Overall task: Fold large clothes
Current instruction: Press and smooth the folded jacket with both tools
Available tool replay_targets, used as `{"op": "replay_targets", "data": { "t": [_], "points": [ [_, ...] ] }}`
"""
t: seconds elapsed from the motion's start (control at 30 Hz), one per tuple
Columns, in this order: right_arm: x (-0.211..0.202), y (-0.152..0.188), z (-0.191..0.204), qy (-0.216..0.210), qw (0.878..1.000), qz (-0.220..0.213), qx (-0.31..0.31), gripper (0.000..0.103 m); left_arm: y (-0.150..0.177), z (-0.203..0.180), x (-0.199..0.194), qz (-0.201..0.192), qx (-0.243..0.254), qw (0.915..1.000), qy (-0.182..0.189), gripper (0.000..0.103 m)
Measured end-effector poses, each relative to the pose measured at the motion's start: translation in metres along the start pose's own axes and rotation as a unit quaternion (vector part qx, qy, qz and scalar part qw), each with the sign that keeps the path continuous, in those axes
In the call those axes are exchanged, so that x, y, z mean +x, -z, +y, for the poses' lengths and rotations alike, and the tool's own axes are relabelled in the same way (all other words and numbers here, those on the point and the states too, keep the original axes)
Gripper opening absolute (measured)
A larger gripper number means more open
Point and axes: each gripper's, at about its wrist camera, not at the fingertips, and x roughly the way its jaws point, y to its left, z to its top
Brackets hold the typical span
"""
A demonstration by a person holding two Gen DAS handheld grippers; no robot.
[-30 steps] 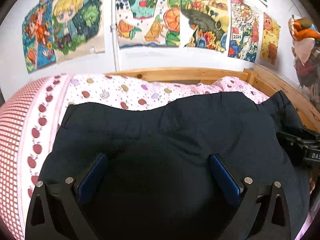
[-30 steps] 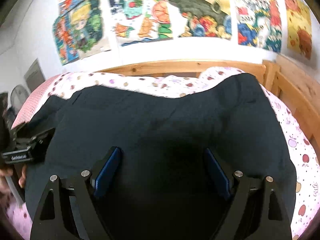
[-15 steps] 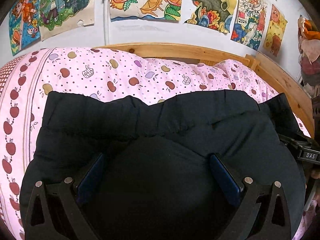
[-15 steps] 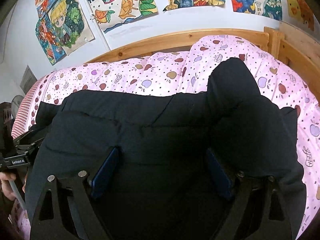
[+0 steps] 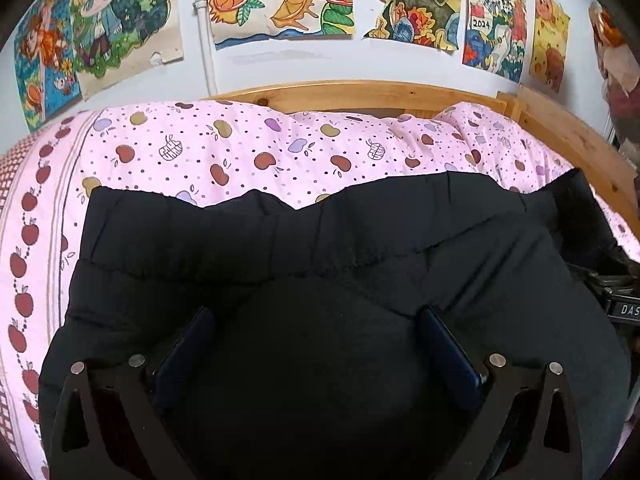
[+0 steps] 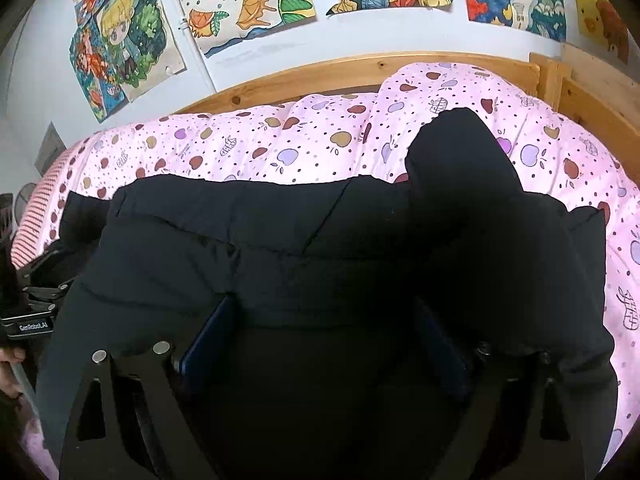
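Note:
A black padded jacket (image 5: 280,240) lies across a pink quilt (image 5: 240,148) on a bed. Its near part is doubled over onto the rest of it. My left gripper (image 5: 316,312) has its jaws wide, and the thick black fold fills the gap against both blue pads. My right gripper (image 6: 324,302) grips the same way on the jacket (image 6: 280,232), its right pad sunk in the cloth. A sleeve (image 6: 460,152) sticks out over the quilt at the far right. Each gripper shows at the edge of the other's view: the right gripper (image 5: 616,304), the left gripper (image 6: 32,320).
A wooden bed frame (image 5: 360,92) runs along the far side and down the right. Drawings (image 5: 280,4) hang on the white wall behind. A person's hand (image 6: 12,356) shows at the left edge. A red-checked border (image 6: 40,200) edges the quilt on the left.
Both grippers have come down with the jacket's raised part. It now rests on the lower layer, and far more of the pink quilt shows beyond it.

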Motion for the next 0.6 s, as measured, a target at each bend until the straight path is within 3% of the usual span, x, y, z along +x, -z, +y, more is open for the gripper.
{"op": "replay_targets", "data": {
  "t": [0.6],
  "points": [
    [-0.0072, 0.0022, 0.0022, 0.032, 0.999, 0.000, -0.021, 0.088, 0.0080, -0.0014, -0.0008, -0.008, 0.017, 0.9996, -0.023, 0.103]
  ]
}}
